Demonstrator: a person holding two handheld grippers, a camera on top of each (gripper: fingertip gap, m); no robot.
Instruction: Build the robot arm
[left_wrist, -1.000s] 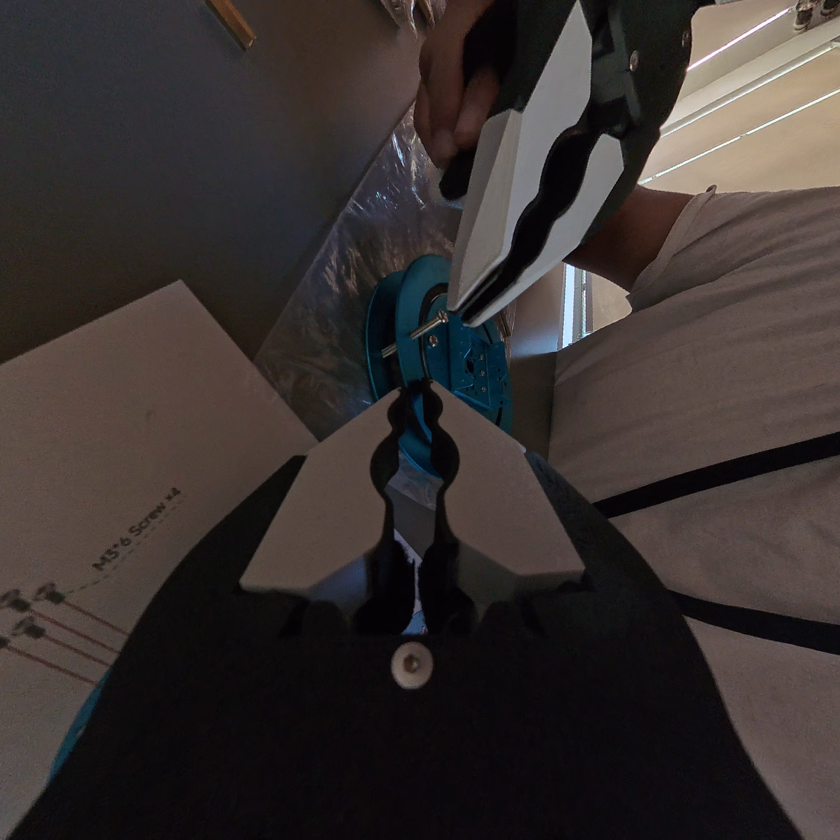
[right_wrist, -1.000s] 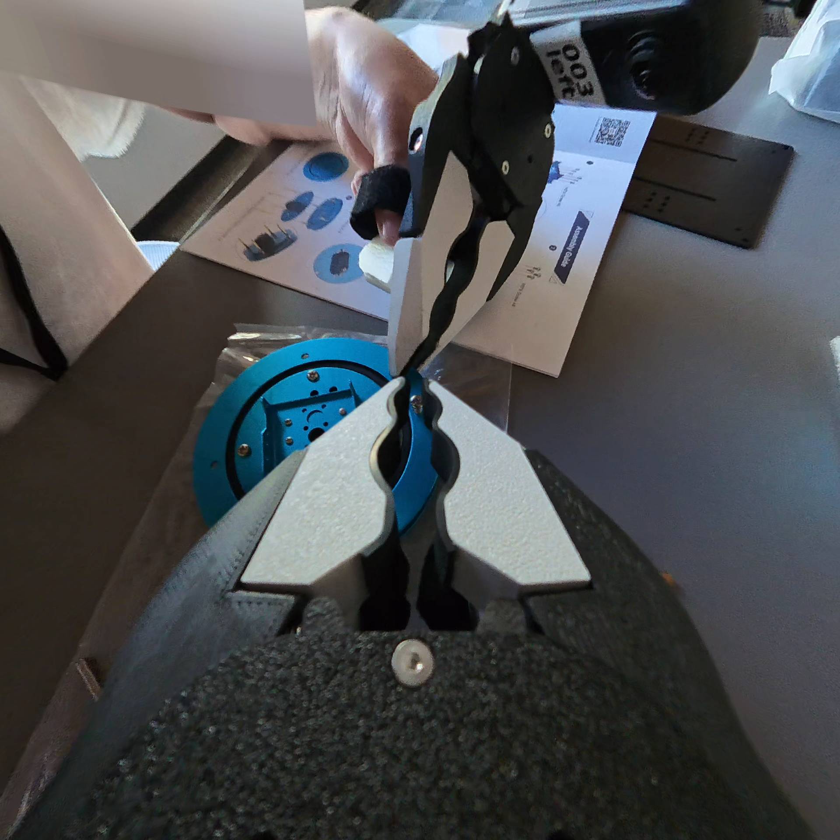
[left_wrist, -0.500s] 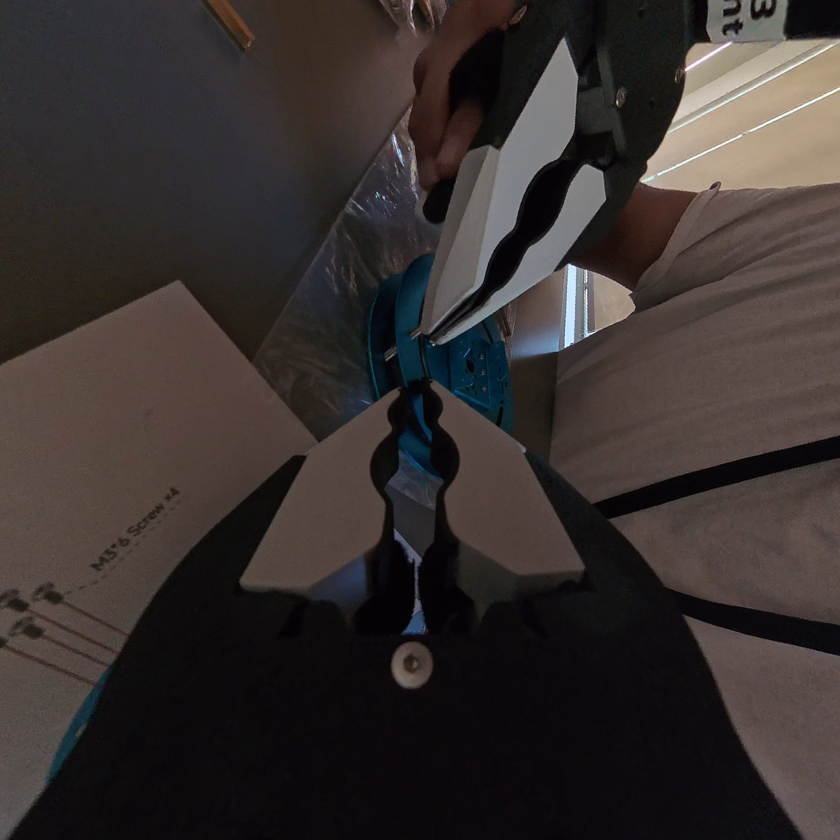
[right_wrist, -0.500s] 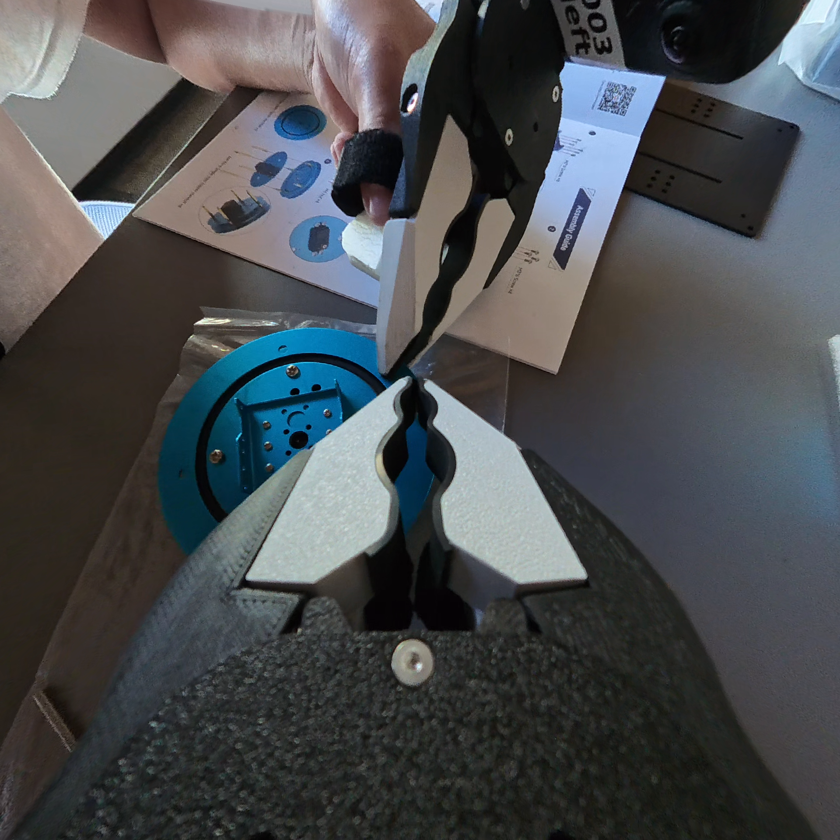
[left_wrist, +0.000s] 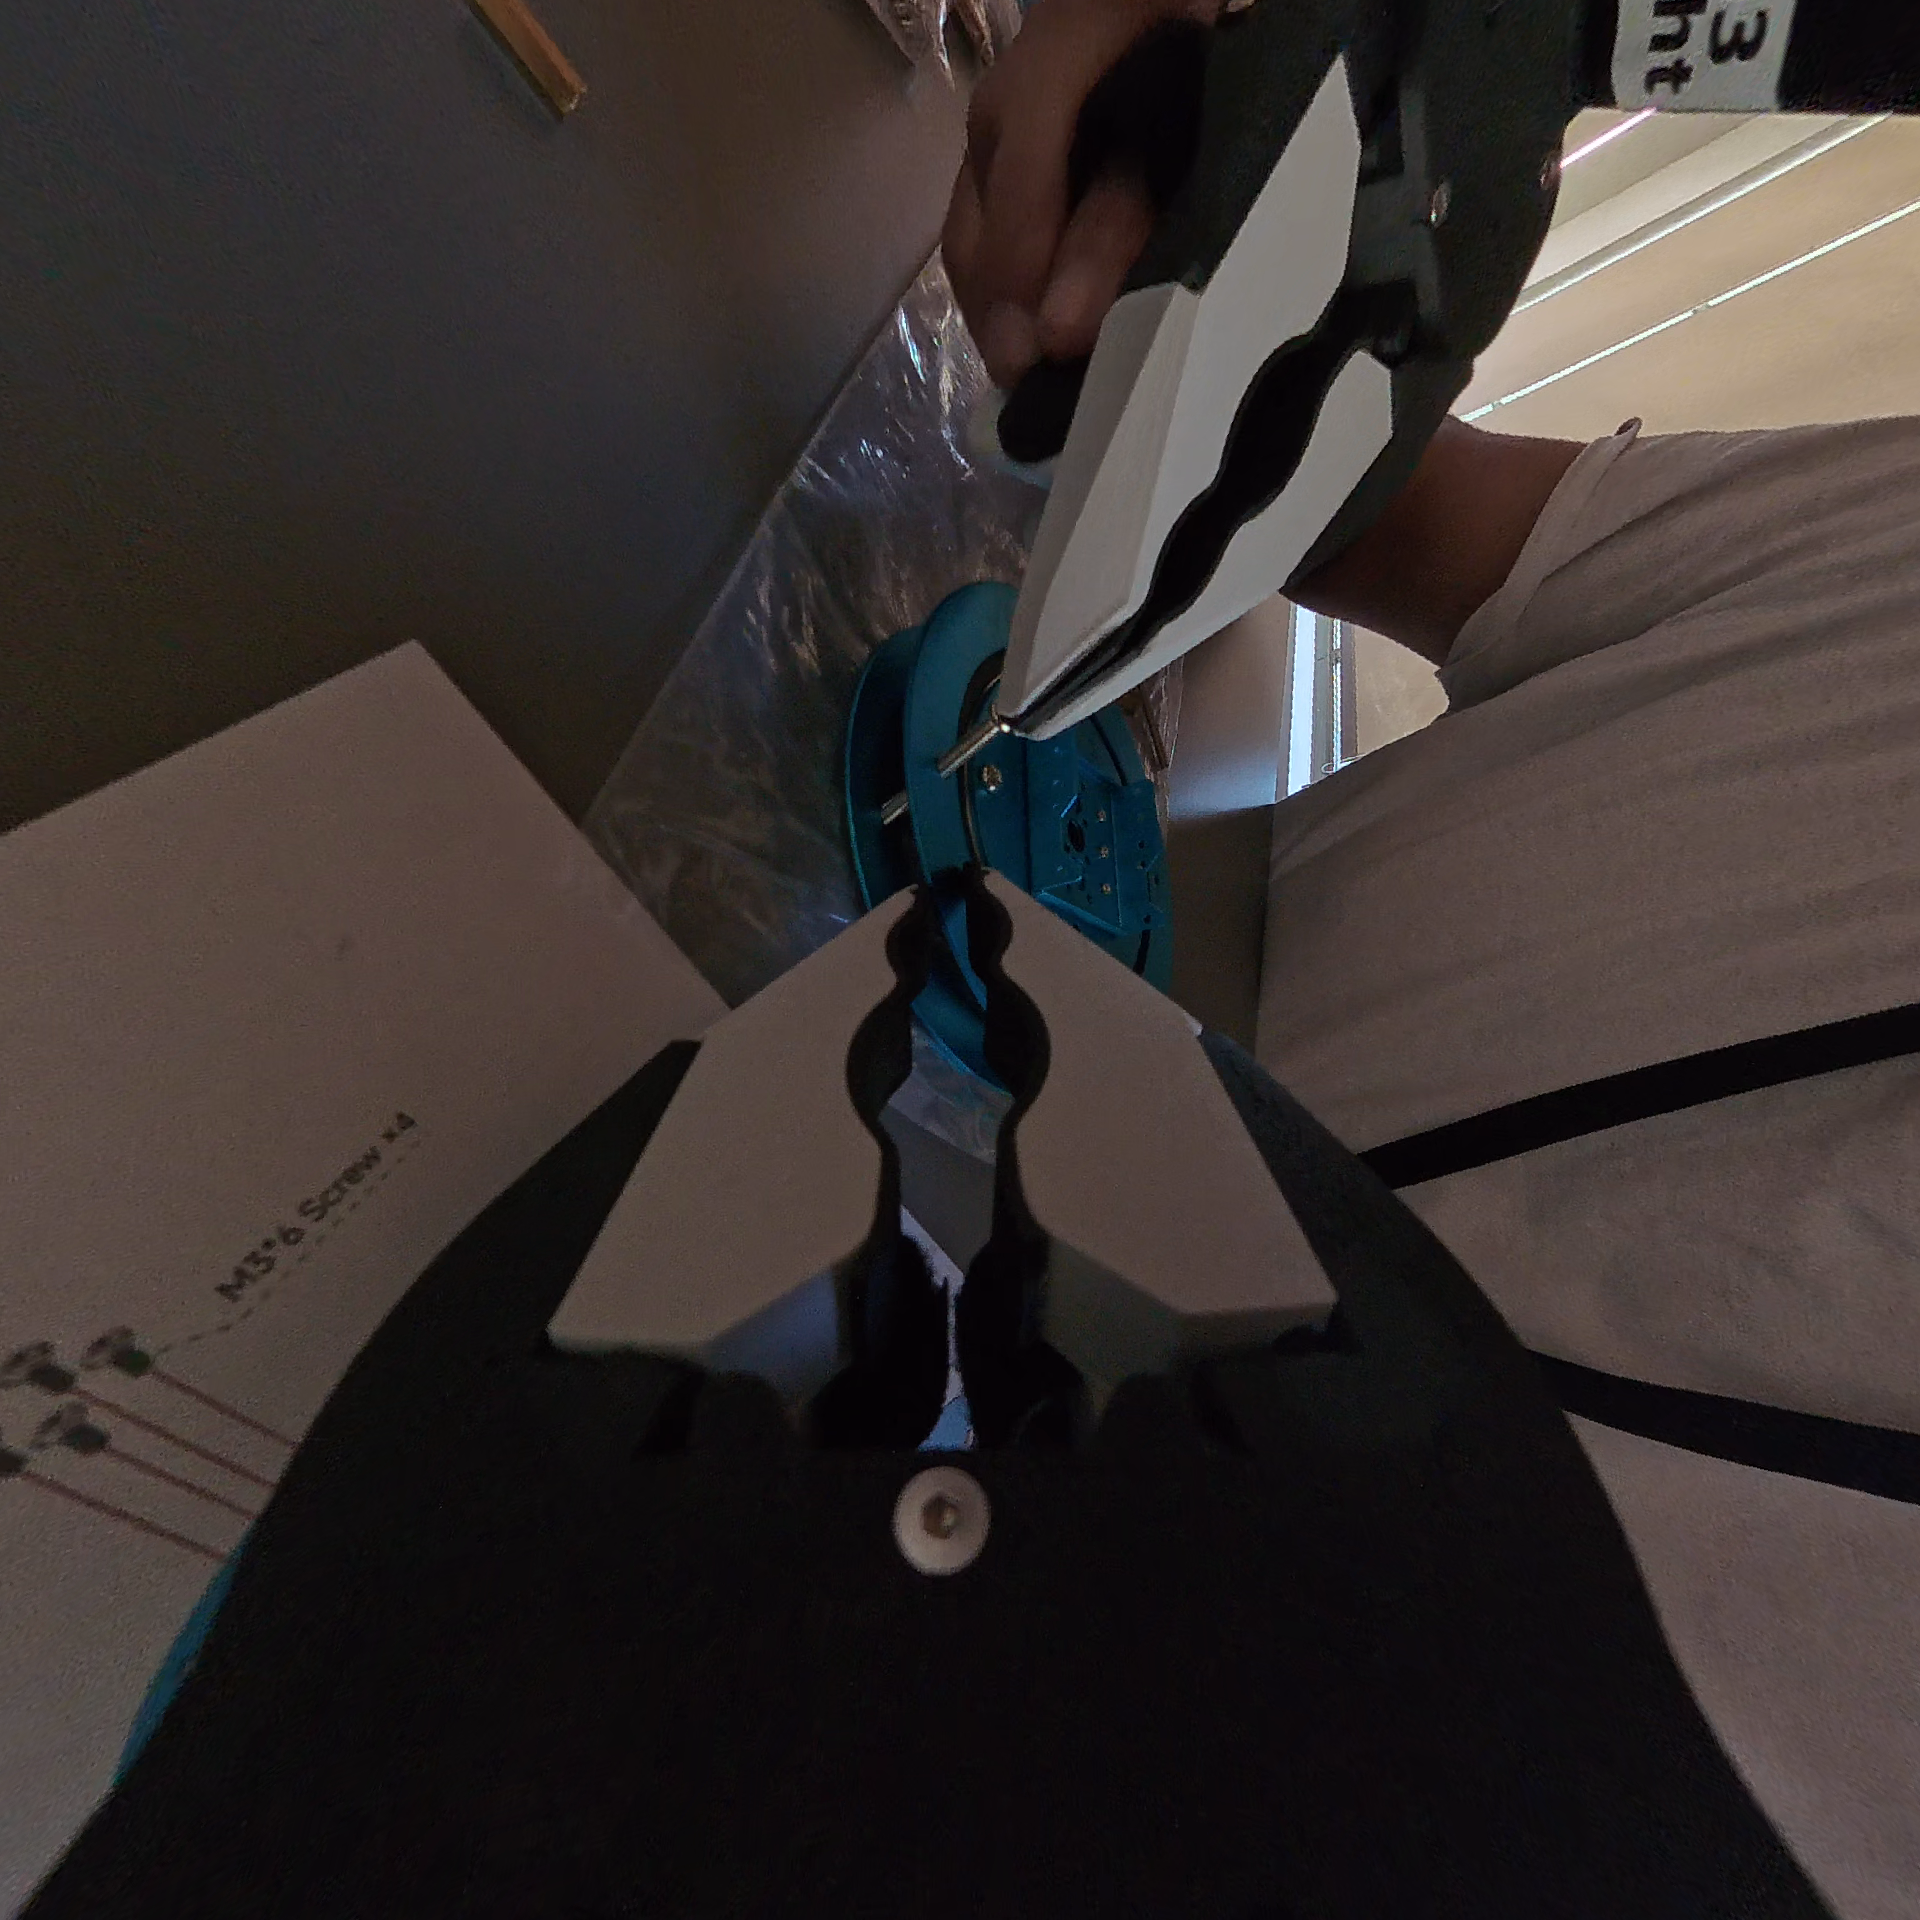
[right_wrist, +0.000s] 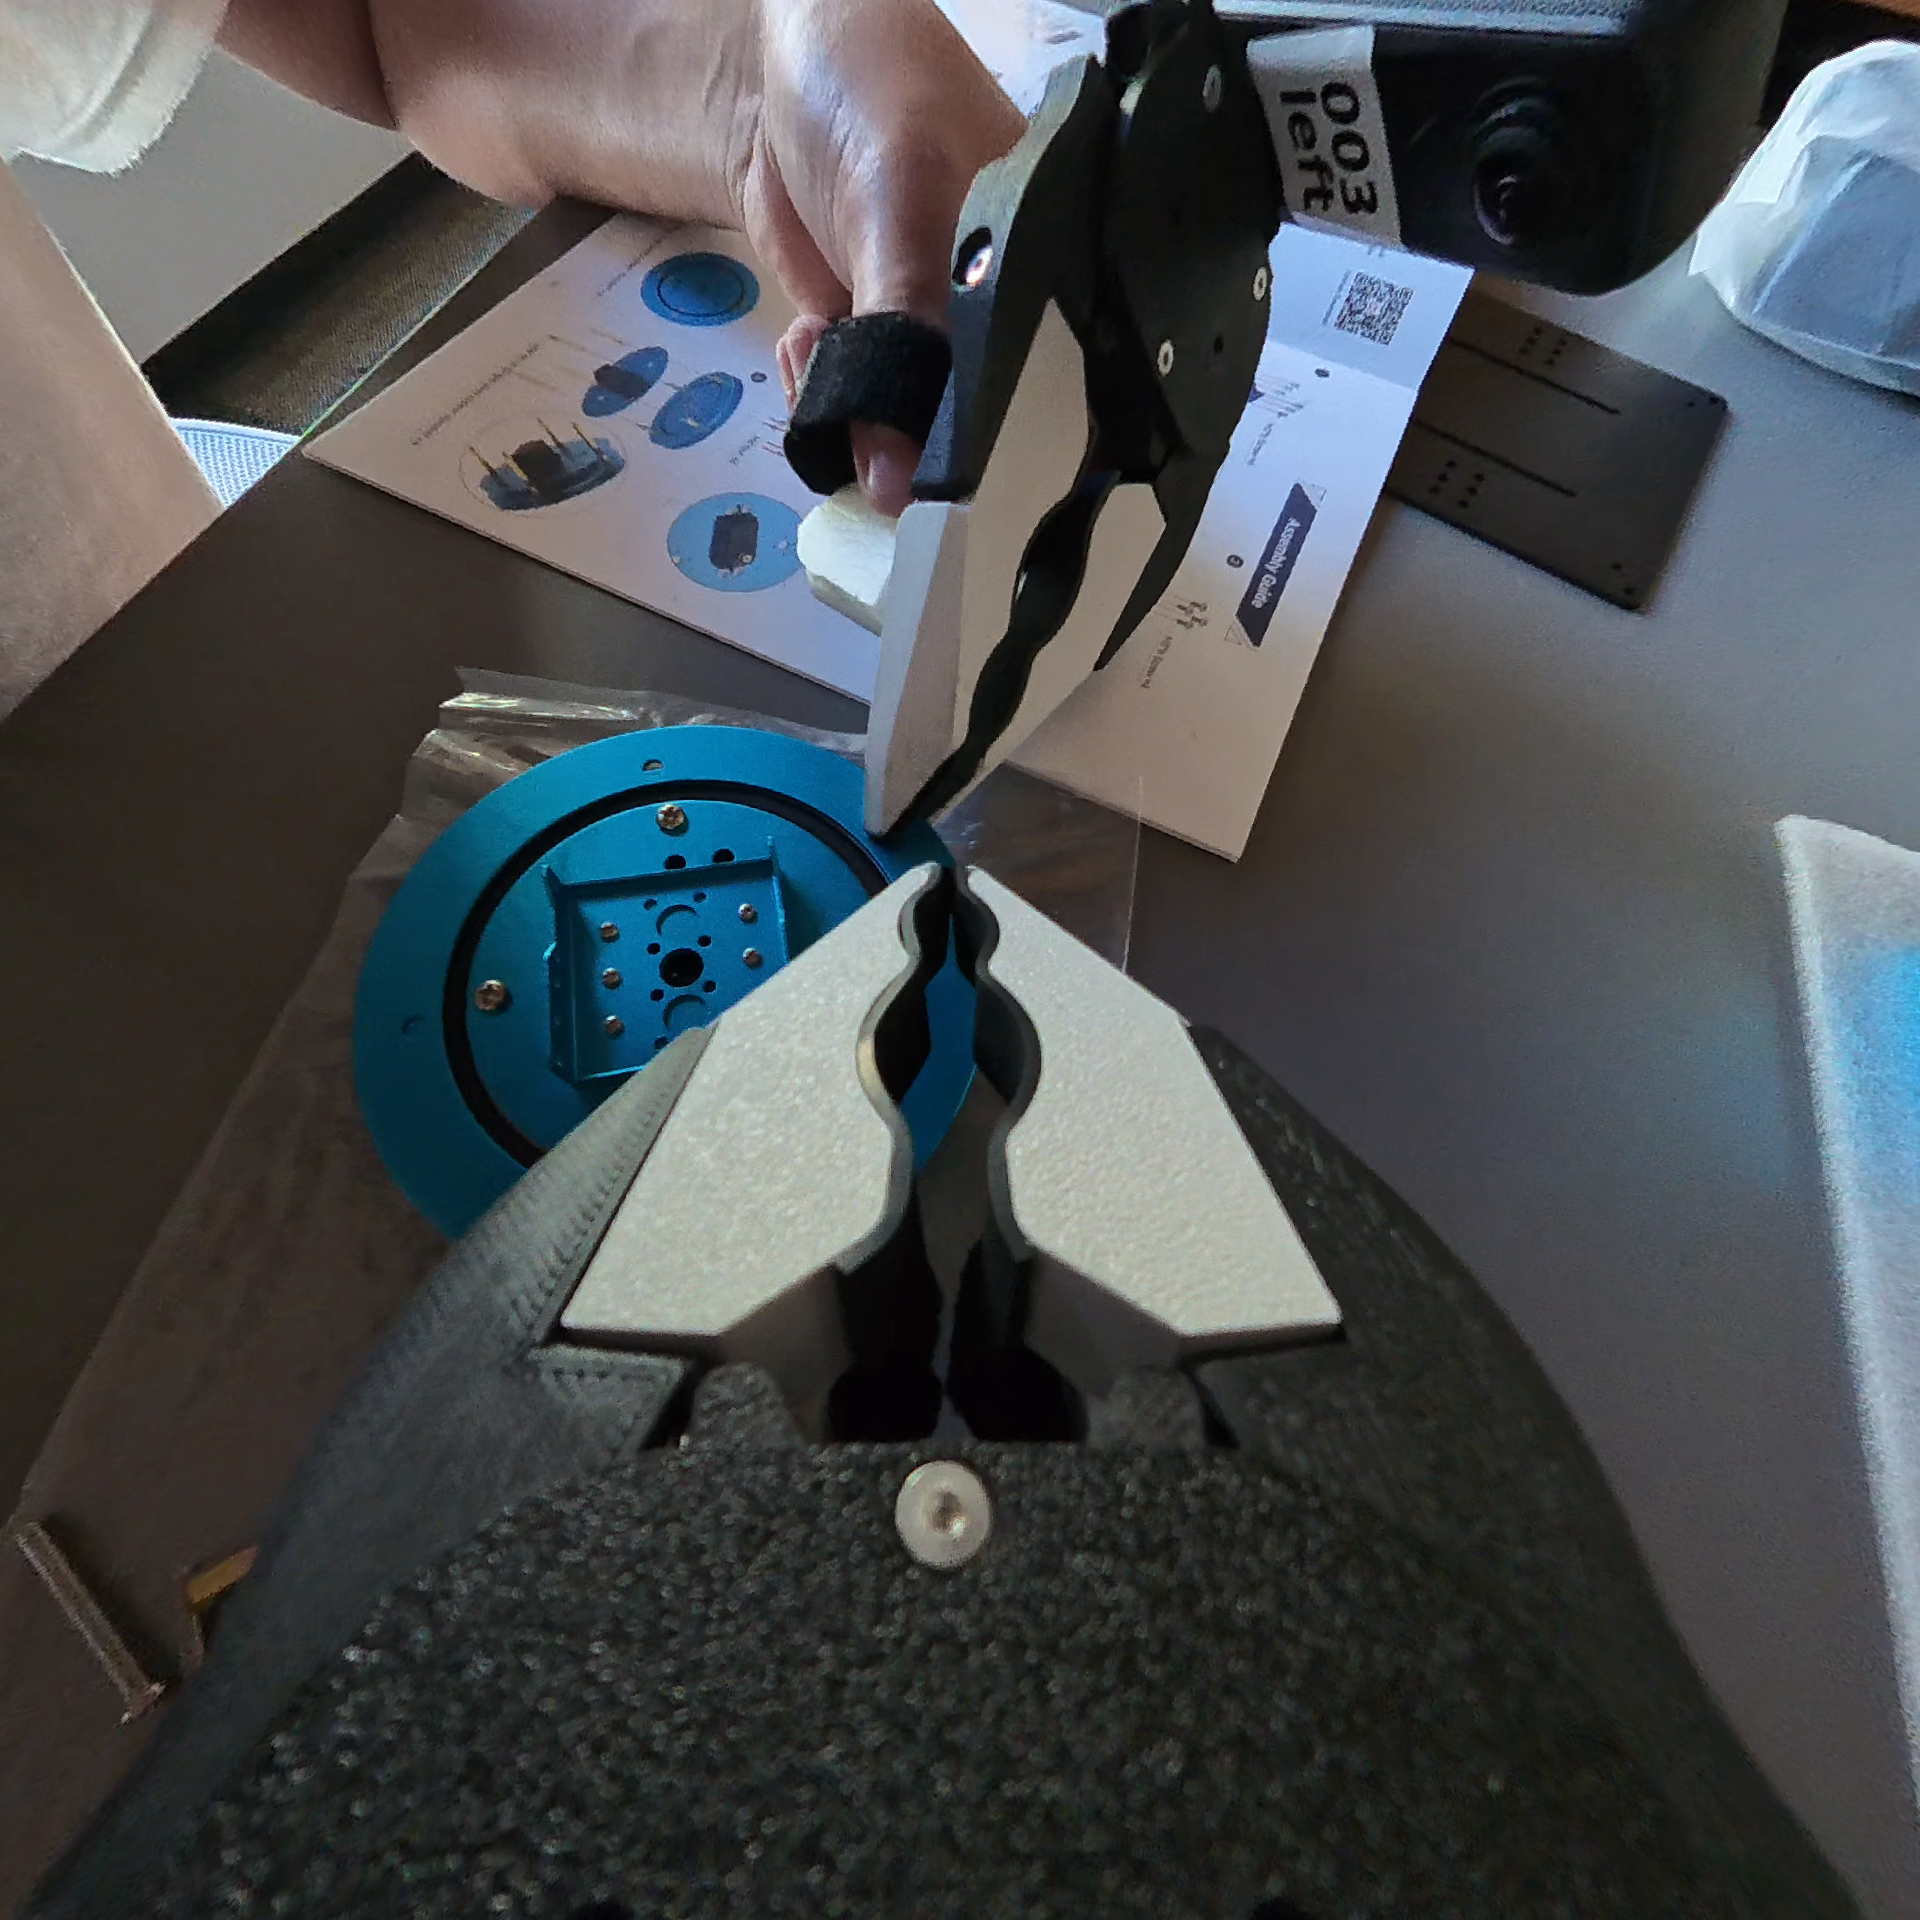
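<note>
A blue metal disc with a square bracket in its middle lies flat on a clear plastic bag. My left gripper is shut on the disc's far rim; in the right wrist view it comes down from above. My right gripper is shut over the disc's right edge. In the left wrist view it pinches a thin silver screw by the head, and the shaft crosses the disc's rim. In the right wrist view my own fingers hide the screw.
A printed guide sheet lies behind the disc, with a black perforated plate beyond it. White foam sits at the right and a white bag at top right. A loose screw lies at lower left. The person's torso is close. Only a small space, under 4 cm, lies between the two pairs of fingers. Between my left fingertips and the black perforated plate there is roughly 25 centimeters.
My right gripper, still shut on the screw, has shifted toward the disc's right rim, so the disc sits further left in its view. My left gripper has stayed on the rim.
</note>
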